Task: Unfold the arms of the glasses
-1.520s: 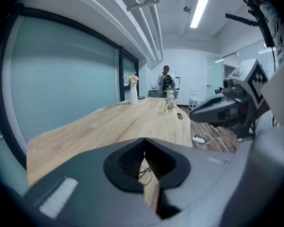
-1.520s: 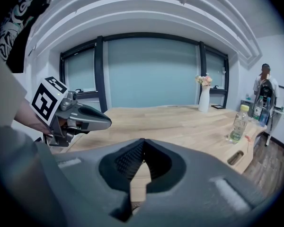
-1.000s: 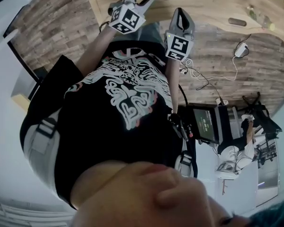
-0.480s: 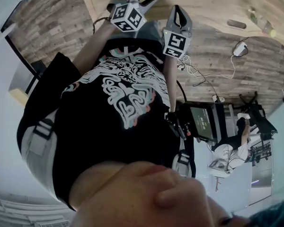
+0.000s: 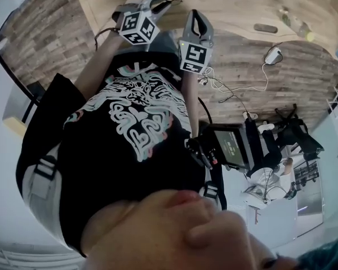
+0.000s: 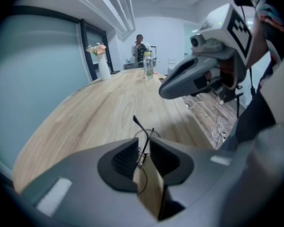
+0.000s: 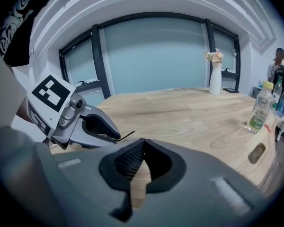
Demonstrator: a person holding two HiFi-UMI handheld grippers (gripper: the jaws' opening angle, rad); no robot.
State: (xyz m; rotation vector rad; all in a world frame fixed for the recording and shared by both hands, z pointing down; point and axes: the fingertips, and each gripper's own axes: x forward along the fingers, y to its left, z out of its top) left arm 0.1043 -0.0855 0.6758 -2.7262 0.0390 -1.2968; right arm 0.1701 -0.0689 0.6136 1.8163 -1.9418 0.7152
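The wooden table (image 7: 194, 110) ends not far left of the grippers, with plank floor (image 5: 304, 72) showing beyond that edge in the head view. The left gripper (image 6: 143, 143) hangs over the table's near edge, its jaws clenched on the thin wire glasses (image 6: 138, 122). The frame is pinched between the pads, and one slim arm pokes up and out past the jaw tips, above bare wood. Just to its right, close but apart, the right gripper (image 7: 144, 141) is pressed tip to tip with nothing between its jaws. It is held over the same near edge. Ahead of both, the tabletop runs wide and bare to the far side, where a white vase (image 7: 213, 79) of flowers stands by the glass wall. Farther right a clear bottle (image 7: 259, 109) stands upright near the table's curved right edge. A small dark flat thing (image 7: 257, 152) lies nearer, close to that edge. Past it, on the floor, a white plug (image 5: 272, 54) trails a cable.
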